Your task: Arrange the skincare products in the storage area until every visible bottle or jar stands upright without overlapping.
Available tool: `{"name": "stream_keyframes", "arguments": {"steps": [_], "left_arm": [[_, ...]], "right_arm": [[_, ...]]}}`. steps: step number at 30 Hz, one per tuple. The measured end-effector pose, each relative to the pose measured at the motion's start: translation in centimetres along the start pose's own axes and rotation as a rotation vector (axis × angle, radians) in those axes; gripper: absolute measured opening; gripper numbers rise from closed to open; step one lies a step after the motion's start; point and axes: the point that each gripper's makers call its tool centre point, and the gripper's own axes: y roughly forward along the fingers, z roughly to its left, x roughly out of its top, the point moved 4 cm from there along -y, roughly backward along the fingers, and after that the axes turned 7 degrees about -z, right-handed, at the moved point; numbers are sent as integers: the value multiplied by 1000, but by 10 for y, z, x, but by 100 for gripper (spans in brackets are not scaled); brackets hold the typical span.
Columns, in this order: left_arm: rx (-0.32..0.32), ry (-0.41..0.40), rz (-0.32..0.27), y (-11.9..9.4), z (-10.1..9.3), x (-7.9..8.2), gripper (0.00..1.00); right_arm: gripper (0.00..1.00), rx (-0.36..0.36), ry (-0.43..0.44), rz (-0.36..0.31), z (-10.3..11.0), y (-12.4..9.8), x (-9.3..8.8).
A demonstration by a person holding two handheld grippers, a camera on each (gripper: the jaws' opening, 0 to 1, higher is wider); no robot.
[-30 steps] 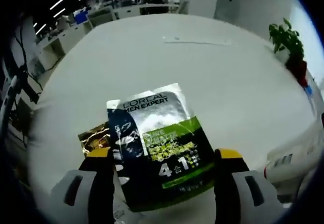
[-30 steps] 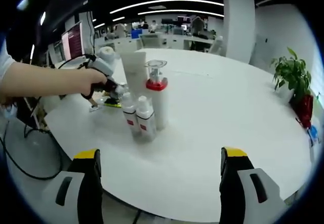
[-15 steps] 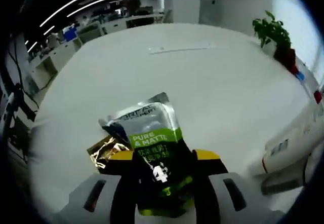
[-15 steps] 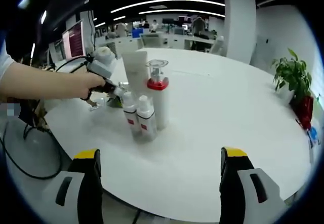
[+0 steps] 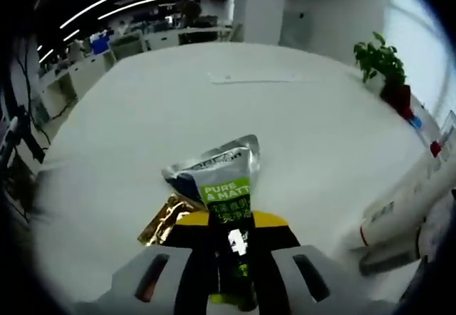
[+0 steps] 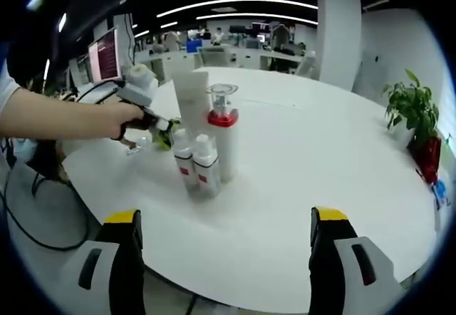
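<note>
My left claw (image 5: pixel 229 238) was pinched shut on the green-and-silver face-mask sachet (image 5: pixel 222 187), holding it by its lower end so the silver top stood up over the white worktop (image 5: pixel 214 108). A gold foil packet (image 5: pixel 165 217) lay flat on the worktop just beside the sachet, toward the near edge. In the right gripper view, my right claw (image 6: pixel 225 265) sat wide and holding nothing, well back at the near edge.

The upright group stood near the worktop's left edge in that view: two small red-banded bottles (image 6: pixel 197 165) touching side by side, a taller white pump bottle with a red collar (image 6: pixel 222 135) just behind them, and a white tube (image 6: pixel 190 94) behind that. All stood upright, as far as I could tell. The left gripper (image 6: pixel 146 95), in a hand (image 6: pixel 127 120), hovered just beside that group.

I judged the step was placing the sachet. To do it well, I would keep the grip firm on the thin foil, steer clear of the bottles, and set it on bare worktop beside the group, not overlapping the gold packet. A limp sachet would likely slump, so leaning it needs care.
</note>
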Motion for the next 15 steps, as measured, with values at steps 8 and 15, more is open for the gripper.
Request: {"name": "stream_keyframes", "arguments": {"steps": [8,15], "left_arm": [[-63,16,-58,-21,-4,8,10],[-132,20,-137,-54,-13,28,10]], "right_arm": [[96,9,-31,-6,4,0,3],[92,11,-55,-55,7,-2,16]]}}
